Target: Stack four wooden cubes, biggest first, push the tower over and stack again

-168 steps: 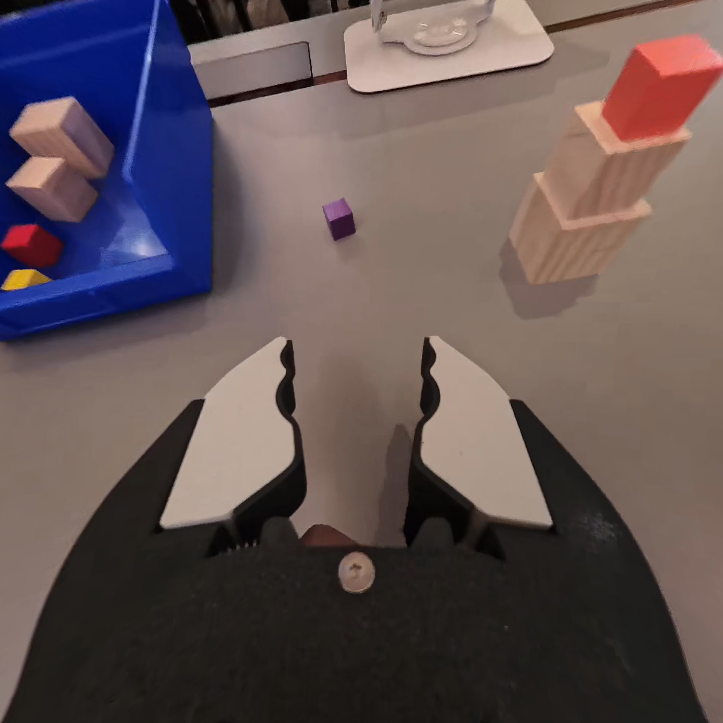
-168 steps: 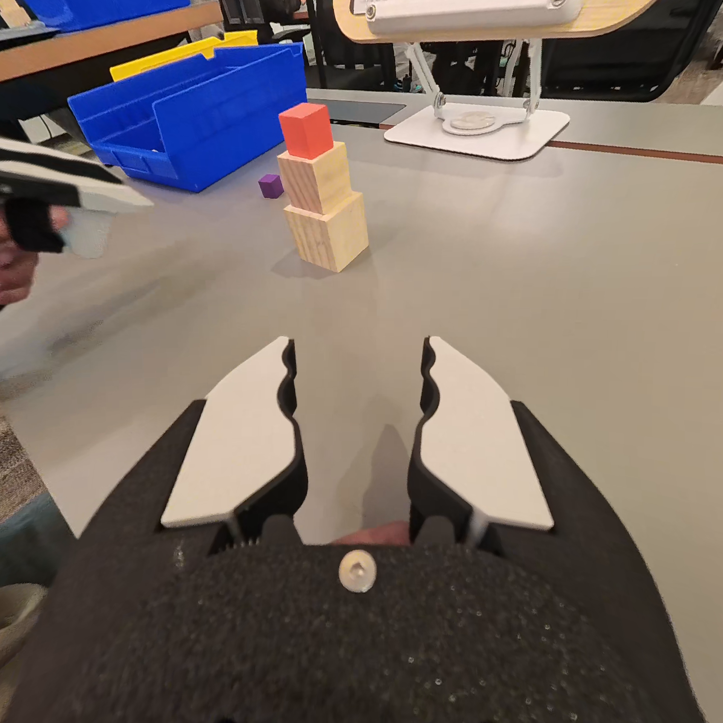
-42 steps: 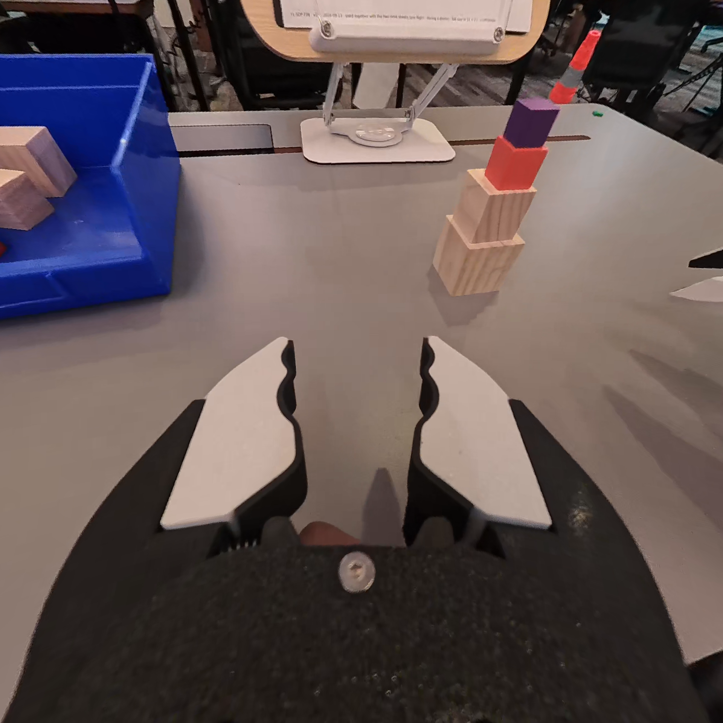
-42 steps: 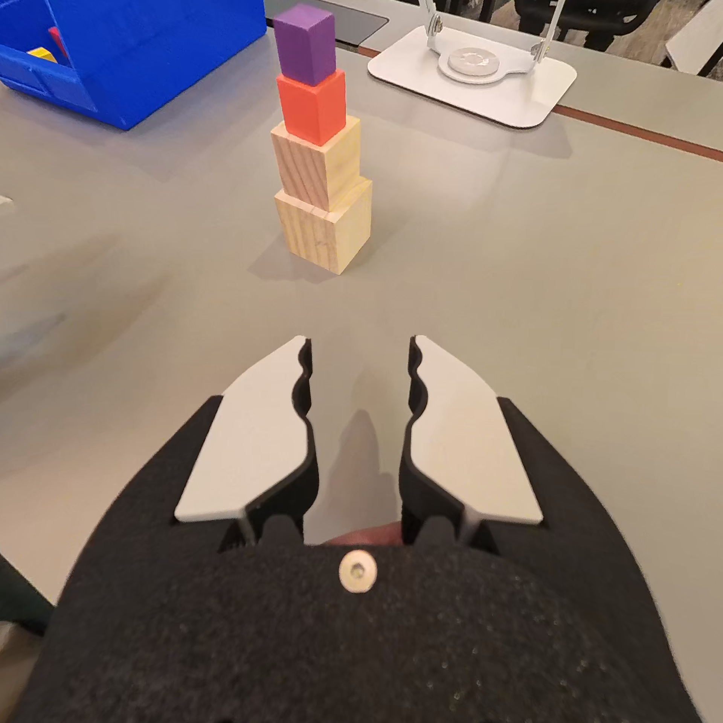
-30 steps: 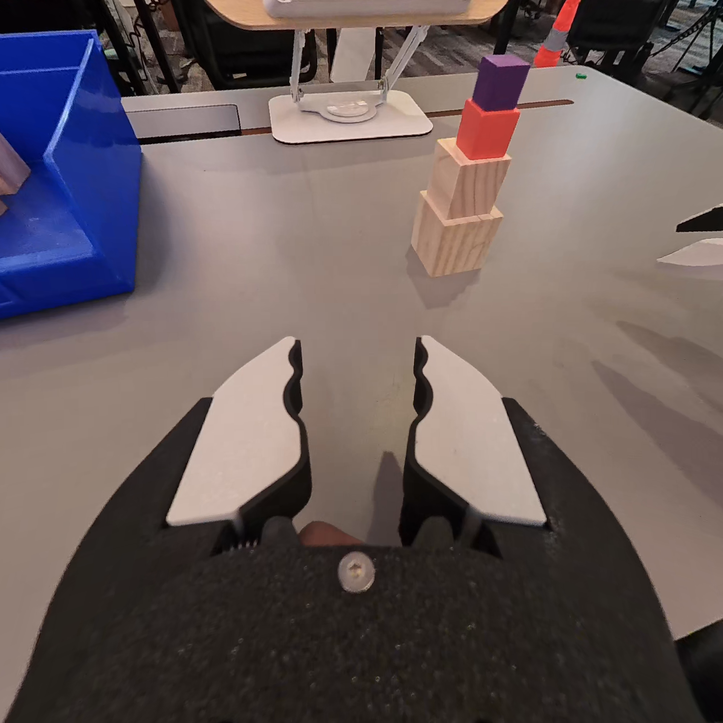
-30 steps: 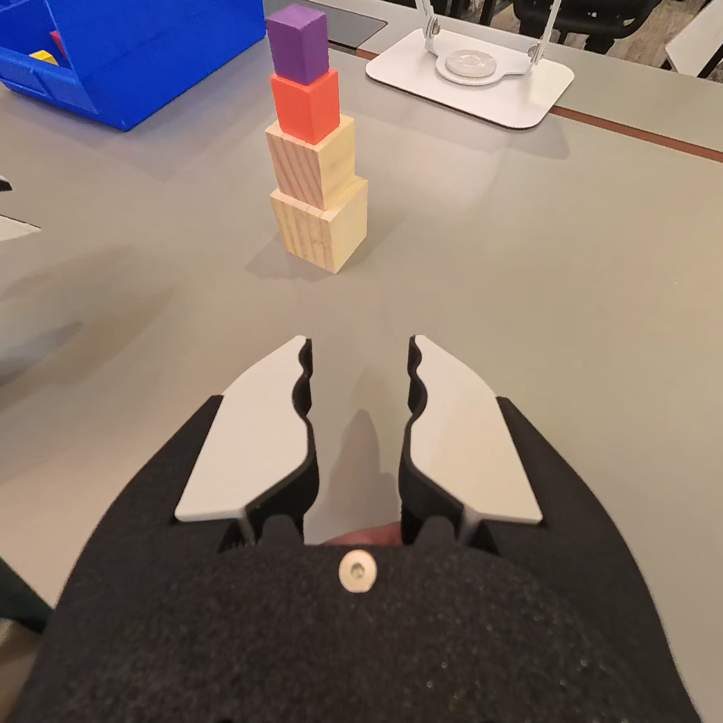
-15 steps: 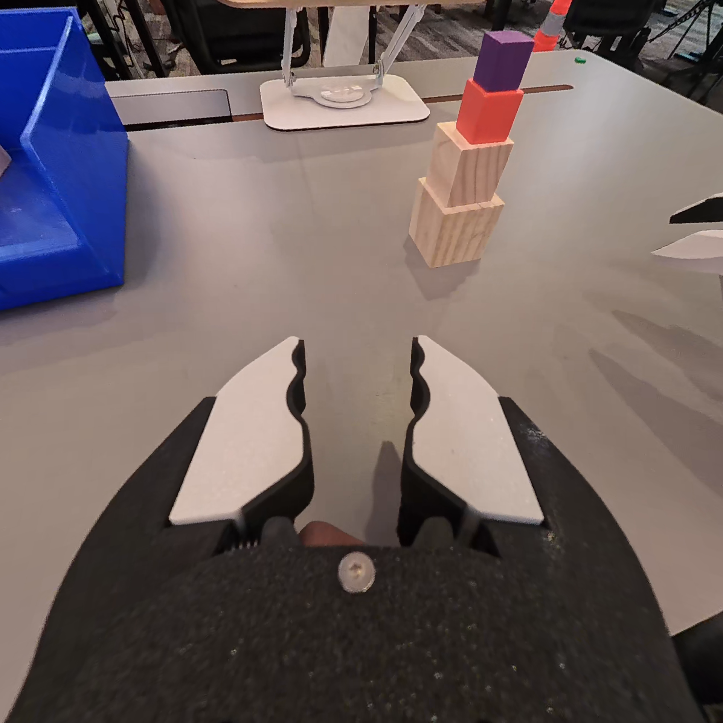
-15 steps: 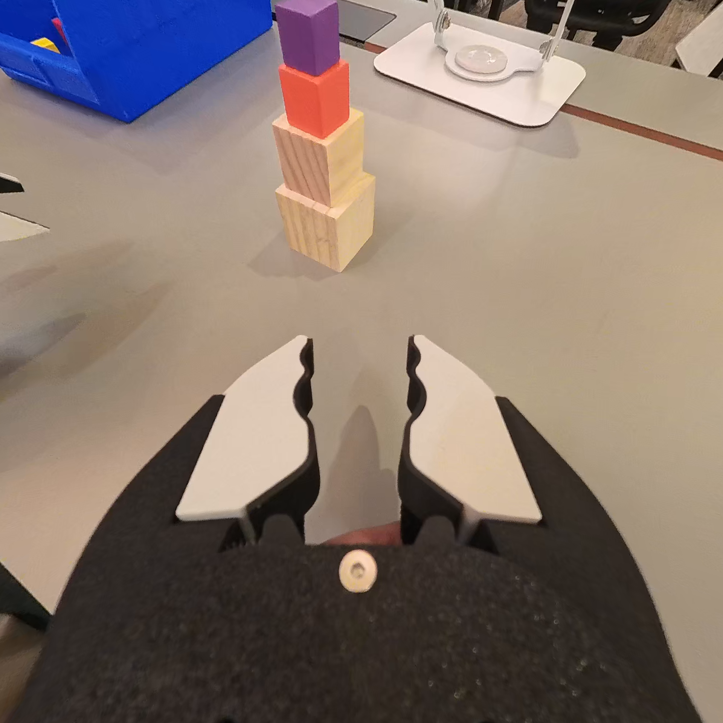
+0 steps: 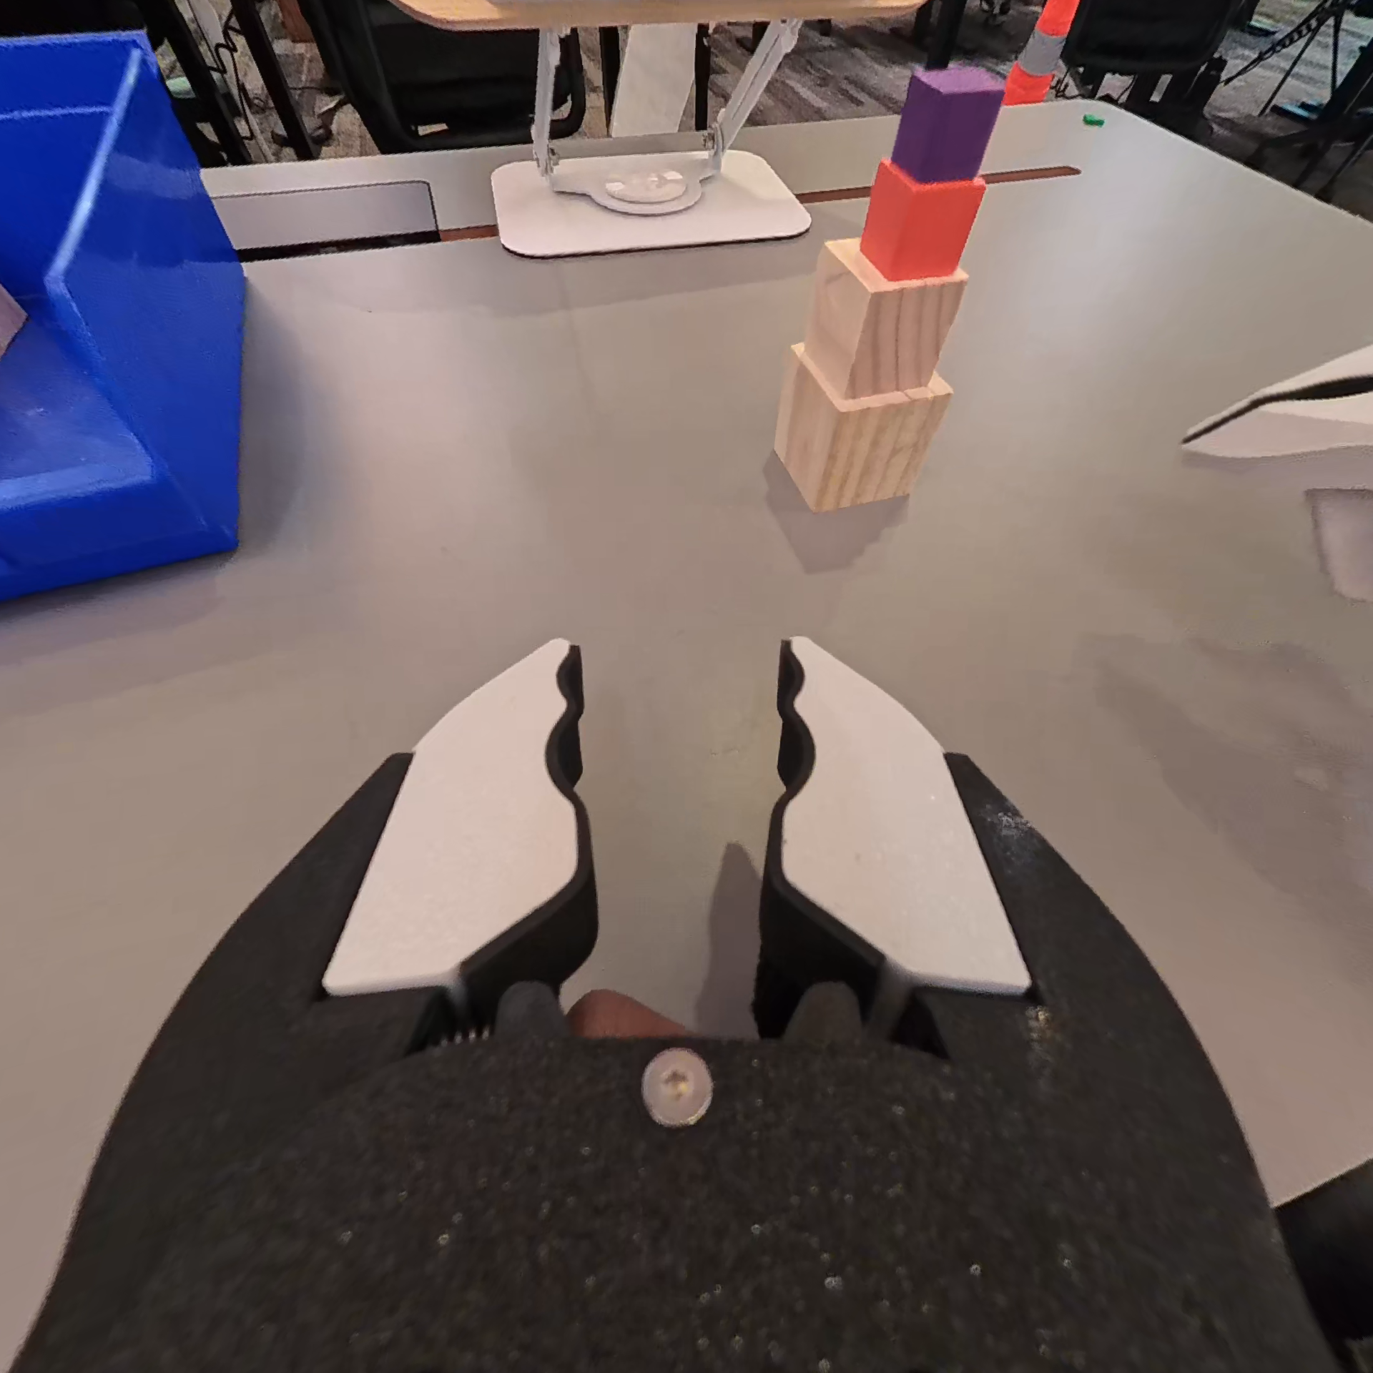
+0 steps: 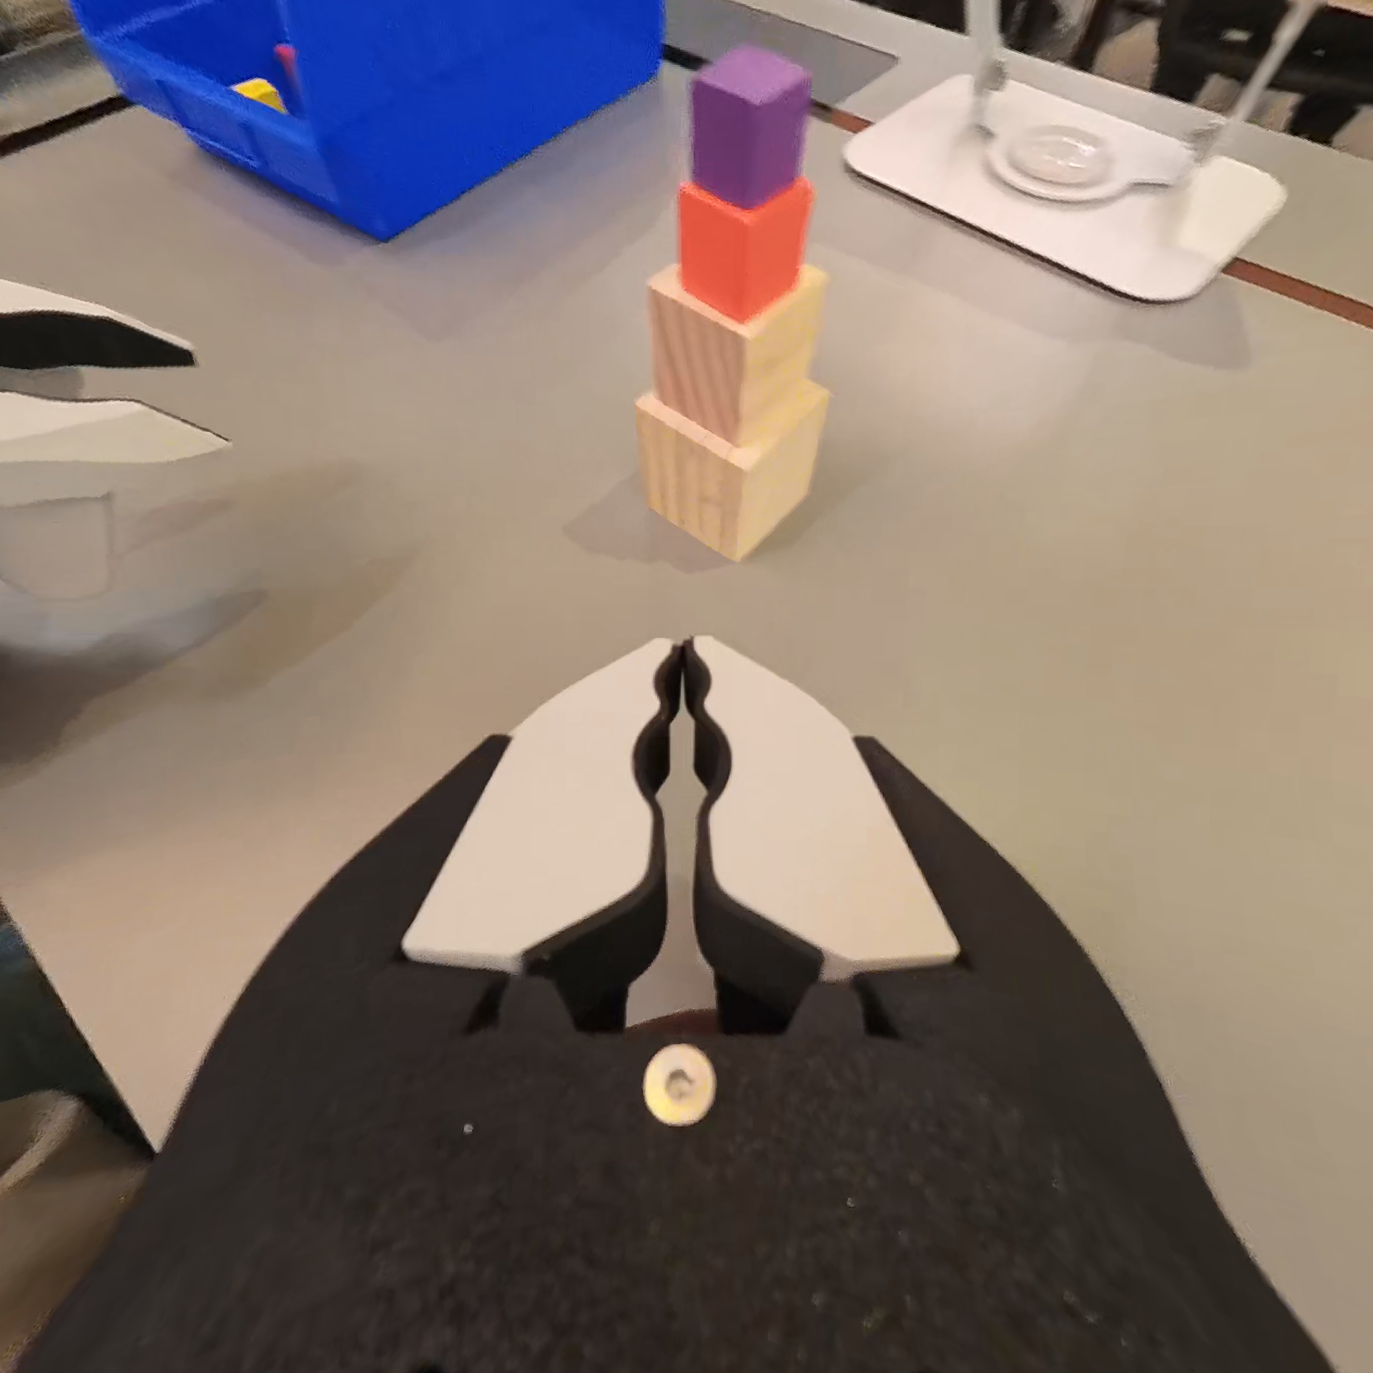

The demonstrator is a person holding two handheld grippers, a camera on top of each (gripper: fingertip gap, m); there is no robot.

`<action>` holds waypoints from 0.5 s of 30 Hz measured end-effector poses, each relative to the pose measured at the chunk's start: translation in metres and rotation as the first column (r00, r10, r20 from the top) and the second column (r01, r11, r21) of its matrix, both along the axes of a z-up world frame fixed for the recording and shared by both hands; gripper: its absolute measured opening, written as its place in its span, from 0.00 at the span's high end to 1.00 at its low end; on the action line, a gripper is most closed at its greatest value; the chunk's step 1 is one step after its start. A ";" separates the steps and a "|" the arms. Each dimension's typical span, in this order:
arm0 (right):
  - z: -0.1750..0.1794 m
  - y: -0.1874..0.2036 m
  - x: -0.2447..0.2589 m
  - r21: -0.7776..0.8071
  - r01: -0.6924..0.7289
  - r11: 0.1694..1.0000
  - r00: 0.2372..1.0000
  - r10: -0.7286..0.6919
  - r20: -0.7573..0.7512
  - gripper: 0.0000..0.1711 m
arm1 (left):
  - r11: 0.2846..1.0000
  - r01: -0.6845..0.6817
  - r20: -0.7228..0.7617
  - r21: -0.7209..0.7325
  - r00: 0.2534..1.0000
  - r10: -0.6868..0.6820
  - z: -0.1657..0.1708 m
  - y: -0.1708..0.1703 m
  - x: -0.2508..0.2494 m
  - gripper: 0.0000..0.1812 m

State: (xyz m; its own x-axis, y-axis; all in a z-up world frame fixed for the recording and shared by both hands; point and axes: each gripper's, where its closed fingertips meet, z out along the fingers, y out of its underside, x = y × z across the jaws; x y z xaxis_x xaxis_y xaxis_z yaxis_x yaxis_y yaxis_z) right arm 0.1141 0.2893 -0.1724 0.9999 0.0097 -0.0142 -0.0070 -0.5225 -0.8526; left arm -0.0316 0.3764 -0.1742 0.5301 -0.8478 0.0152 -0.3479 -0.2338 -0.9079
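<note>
A tower of four cubes stands upright on the grey table: a large plain wood cube (image 9: 862, 449) at the bottom, a smaller plain wood cube (image 9: 888, 327), a red cube (image 9: 921, 223), and a purple cube (image 9: 947, 126) on top. The right wrist view shows it too, with the bottom cube (image 10: 732, 475) and the purple cube (image 10: 747, 134). My left gripper (image 9: 677, 654) is open and empty, short of the tower and to its left. My right gripper (image 10: 682, 646) is shut and empty, pointing at the tower's base from a short way off.
A blue bin (image 9: 111, 334) stands at the left with more blocks inside; it also shows in the right wrist view (image 10: 416, 96). A white stand base (image 9: 650, 197) sits at the back. The right gripper's tip shows at the right edge of the left wrist view (image 9: 1293, 423).
My right gripper has shut its fingers and moved closer to the tower. My left gripper has stayed open and shifted little. The tower stands unchanged.
</note>
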 end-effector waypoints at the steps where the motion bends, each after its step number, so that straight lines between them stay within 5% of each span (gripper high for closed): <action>1: 0.001 0.009 -0.007 0.000 -0.027 1.000 1.000 0.027 -0.001 1.00 | 1.000 -0.005 0.002 0.002 1.000 0.005 0.001 0.002 -0.001 0.73; 11: -0.034 0.102 -0.125 -0.187 -0.353 0.917 0.926 0.371 0.073 1.00 | 0.998 -0.051 0.040 0.021 0.998 0.050 0.013 0.022 -0.015 0.74; 13: -0.041 0.115 -0.127 -0.211 -0.350 0.913 0.918 0.379 0.114 1.00 | 0.998 -0.055 0.036 0.017 0.998 0.054 0.011 0.026 -0.017 0.74; 15: -0.050 0.123 -0.076 -0.268 -0.206 0.941 0.928 0.275 0.251 1.00 | 0.998 -0.061 0.034 0.011 0.998 0.060 0.008 0.029 -0.019 0.74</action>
